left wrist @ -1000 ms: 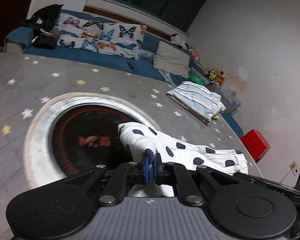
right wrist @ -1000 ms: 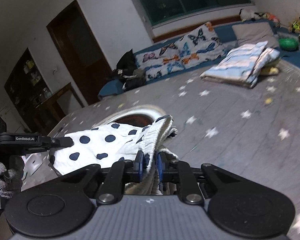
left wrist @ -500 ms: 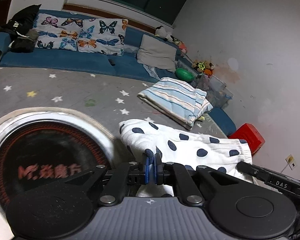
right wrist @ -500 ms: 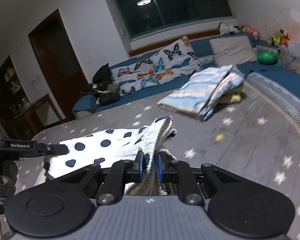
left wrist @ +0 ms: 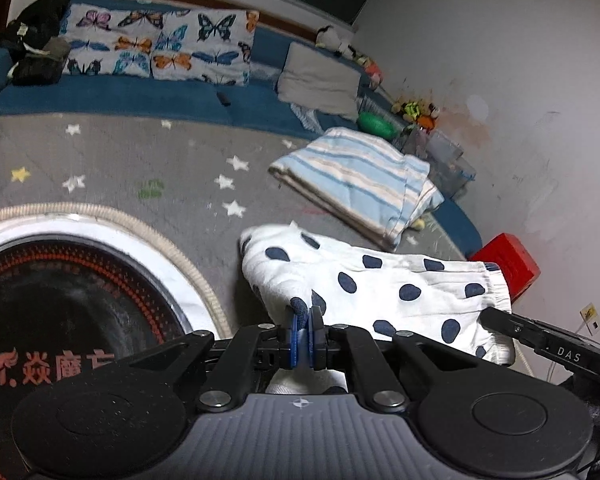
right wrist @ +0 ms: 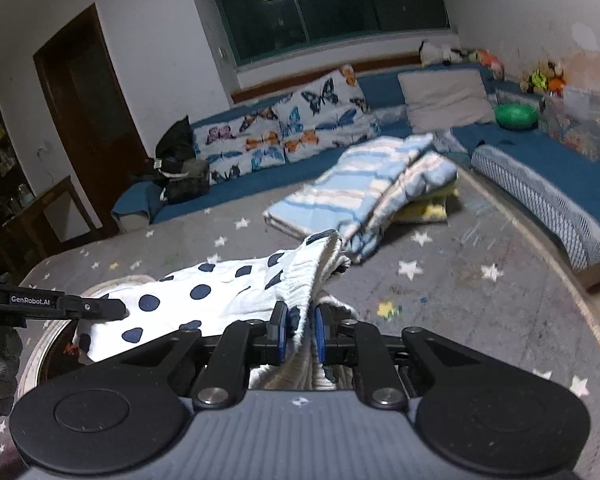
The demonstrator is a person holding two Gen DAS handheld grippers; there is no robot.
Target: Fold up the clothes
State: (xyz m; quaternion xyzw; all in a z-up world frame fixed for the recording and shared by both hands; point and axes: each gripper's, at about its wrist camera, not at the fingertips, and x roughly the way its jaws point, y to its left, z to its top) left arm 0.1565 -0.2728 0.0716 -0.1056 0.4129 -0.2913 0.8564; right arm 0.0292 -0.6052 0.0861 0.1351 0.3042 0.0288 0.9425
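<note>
White cotton with navy dots: we are holding the polka-dot garment (left wrist: pixel 384 292) stretched between our two tools, lifted just above the grey star-patterned mat (left wrist: pixel 148 160).
Left tool (left wrist: pixel 305 334): we are clenching it on one edge of the garment, the blue pads pressed tight together with only a thin fold of cloth between them.
Right tool (right wrist: pixel 299 334): we are gripping the bunched, ribbed end of the garment, the cloth filling the narrow gap between the pads and spilling down behind them.
Garment's place: in the left wrist view it is running from the left tool across to the right, where the right tool's black finger is reaching its far hem; in the right wrist view it is spreading to the left toward the other tool.
Below the garment: the round black mat with the white rim (left wrist: pixel 80 280) is lying to the left on the star-patterned mat.
Beyond it: a folded blue striped blanket (right wrist: pixel 364 184) is resting on the mat near the garment's far end, apart from it.
Background: butterfly cushions (right wrist: pixel 284 128) are leaning along the blue sofa (right wrist: pixel 228 196), and a red box (left wrist: pixel 508 260) is sitting by the wall.
</note>
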